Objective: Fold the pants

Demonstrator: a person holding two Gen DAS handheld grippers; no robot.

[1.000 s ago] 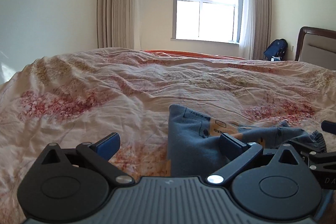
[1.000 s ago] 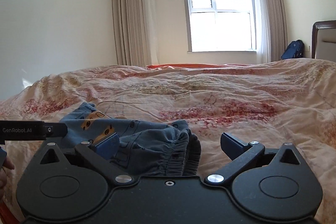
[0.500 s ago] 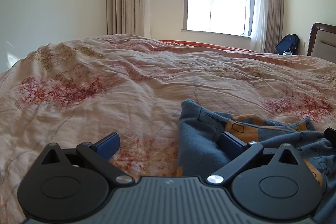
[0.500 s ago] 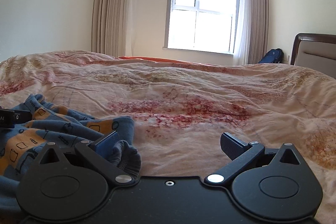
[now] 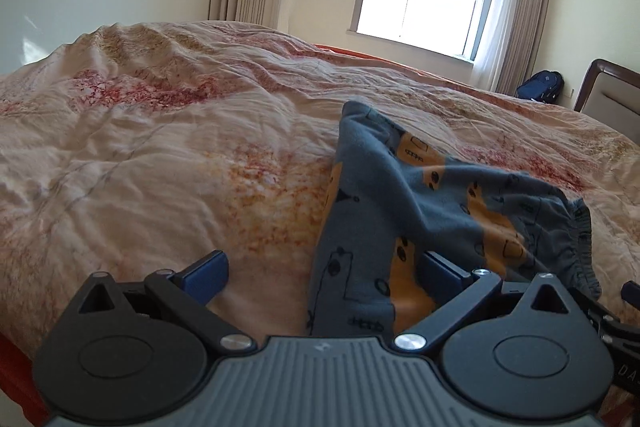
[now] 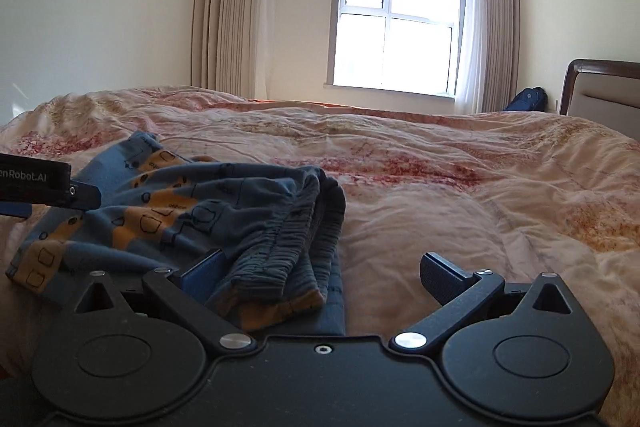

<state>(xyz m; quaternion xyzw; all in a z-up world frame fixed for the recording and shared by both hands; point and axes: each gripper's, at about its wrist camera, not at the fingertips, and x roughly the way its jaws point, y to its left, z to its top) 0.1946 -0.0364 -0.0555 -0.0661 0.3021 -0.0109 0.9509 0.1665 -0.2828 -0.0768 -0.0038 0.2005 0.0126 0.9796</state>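
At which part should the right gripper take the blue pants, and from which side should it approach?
Probably the gathered elastic waistband. It is bunched into a thick ridge at the near right edge of the pants, already between the open fingers of the right gripper. Approach low along the quilt, straight forward, then close.

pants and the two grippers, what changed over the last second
The left gripper tilted and rose, so the pants now show as a longer stretch across the quilt. The right gripper swung away and came back over the waistband. Both stayed open, and the pants stayed bunched and unfolded.
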